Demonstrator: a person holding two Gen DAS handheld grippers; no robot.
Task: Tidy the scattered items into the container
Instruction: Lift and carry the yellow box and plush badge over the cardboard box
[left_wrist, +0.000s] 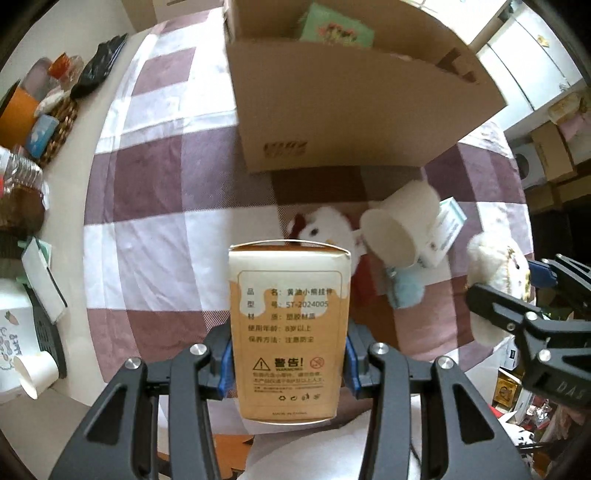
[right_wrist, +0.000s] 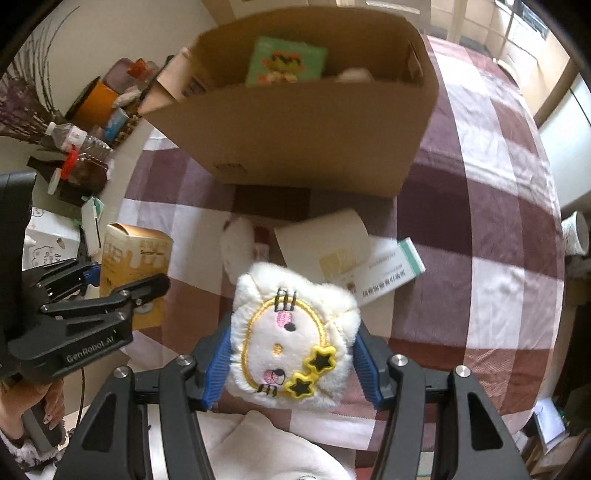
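Two grippers each carry one item above the checked cloth (left_wrist: 159, 221). At six o'clock in the left wrist view, the left gripper (left_wrist: 289, 363) is clamped narrowly on an orange-and-cream printed carton (left_wrist: 290, 332), its blue pads pressing both long sides, the carton upright along the fingers. At six o'clock in the right wrist view, the right gripper (right_wrist: 293, 363) squeezes a white plush face (right_wrist: 295, 339) with yellow star glasses between its blue pads. An open cardboard box (left_wrist: 351, 110) stands at twelve o'clock, with a green picture card (right_wrist: 286, 61) inside. Between the box and the grippers, on the cloth, lie a white paper cup (left_wrist: 400, 225) on its side, a white-and-green packet (right_wrist: 388, 273) touching it, and a white plush with red (left_wrist: 325, 225)
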